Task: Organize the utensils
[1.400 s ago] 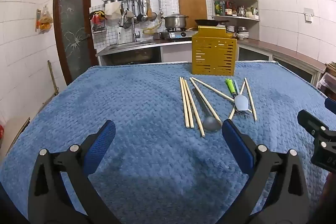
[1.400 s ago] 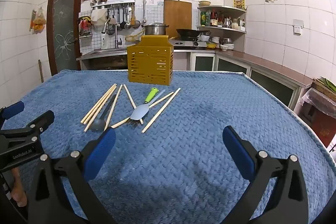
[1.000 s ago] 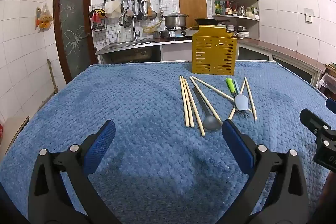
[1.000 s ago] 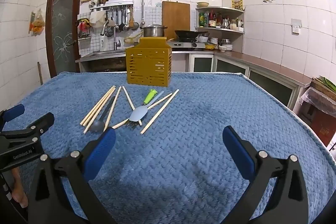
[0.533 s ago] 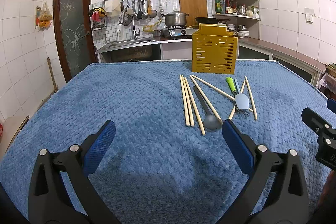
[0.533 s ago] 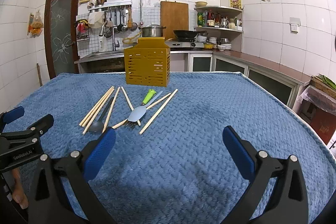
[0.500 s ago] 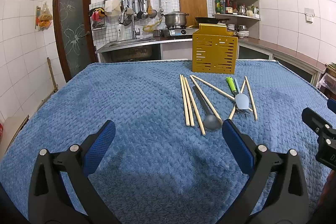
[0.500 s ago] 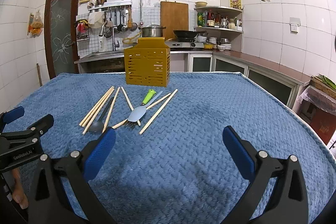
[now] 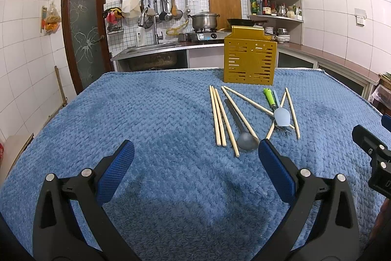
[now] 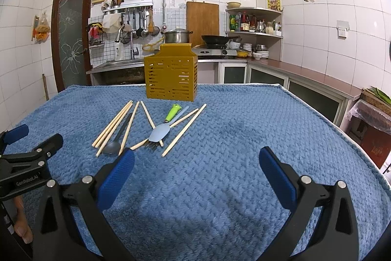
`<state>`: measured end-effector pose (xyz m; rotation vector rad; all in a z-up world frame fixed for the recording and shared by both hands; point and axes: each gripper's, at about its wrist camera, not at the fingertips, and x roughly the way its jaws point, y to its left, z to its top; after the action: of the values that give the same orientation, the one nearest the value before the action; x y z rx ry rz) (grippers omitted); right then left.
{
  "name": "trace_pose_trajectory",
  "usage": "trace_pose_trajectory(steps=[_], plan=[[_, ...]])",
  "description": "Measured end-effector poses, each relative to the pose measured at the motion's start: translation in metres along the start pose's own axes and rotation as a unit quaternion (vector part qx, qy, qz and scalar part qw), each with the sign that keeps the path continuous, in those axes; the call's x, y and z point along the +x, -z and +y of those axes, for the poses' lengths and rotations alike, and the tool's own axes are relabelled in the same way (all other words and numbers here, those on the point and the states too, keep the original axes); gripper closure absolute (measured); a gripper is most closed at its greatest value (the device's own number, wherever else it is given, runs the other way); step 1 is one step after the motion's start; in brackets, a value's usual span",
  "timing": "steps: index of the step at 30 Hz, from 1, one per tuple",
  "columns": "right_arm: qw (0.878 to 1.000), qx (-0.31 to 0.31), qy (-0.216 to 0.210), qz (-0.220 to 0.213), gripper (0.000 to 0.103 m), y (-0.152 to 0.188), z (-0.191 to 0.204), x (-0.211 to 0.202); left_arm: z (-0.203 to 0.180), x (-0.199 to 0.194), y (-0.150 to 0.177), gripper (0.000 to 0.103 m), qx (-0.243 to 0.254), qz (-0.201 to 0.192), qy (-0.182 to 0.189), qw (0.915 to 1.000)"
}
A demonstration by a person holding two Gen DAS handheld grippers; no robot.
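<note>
Where the utensils lie loose on the blue cloth (image 9: 146, 138), they form one cluster just in front of the yellow slotted holder (image 9: 250, 62), which stands upright at the far side and serves as the landmark. Nearest its left front corner lie the wooden chopsticks (image 9: 218, 118), long axes running from the holder toward the cameras. Beside them, the dark spoon (image 9: 240, 125) points the same way, bowl at the end far from the holder. Toward the holder's right front corner, the green-handled fork (image 9: 271, 99) and the pale blue spoon (image 9: 281, 116) overlap crossed chopsticks. All utensils are outside the holder, so sorting appears not yet begun. Left gripper (image 9: 195, 160): jaws spread wide, holding nothing, with the cluster ahead and to its right, the dark spoon's bowl just off the right finger. Right gripper (image 10: 195, 160): likewise wide open and empty, cluster ahead and to its left. Both appear about equally near, and either would likely need to turn its jaws to close across a shaft.
</note>
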<state>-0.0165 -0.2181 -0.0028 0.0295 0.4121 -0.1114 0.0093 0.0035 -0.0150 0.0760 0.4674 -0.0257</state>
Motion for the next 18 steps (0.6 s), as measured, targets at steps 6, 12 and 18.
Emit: trace_pose_trajectory(steps=[6,12,18], plan=[[1.0,0.001,0.0,0.0,0.004,-0.0002,-0.0001,0.0008,0.0003,0.0005,0.0009,0.005,0.0,0.002,0.0,1.0],[1.0,0.001,0.0,-0.001,0.004,0.0,-0.0008,0.0003,0.0009,0.0004,-0.0013,0.005,0.0,0.003,0.0,1.0],[1.0,0.002,0.0,-0.001,0.004,-0.0001,-0.0012,0.0005,0.0009,0.0007,-0.0008,0.005,-0.001,0.004,-0.001,1.0]])
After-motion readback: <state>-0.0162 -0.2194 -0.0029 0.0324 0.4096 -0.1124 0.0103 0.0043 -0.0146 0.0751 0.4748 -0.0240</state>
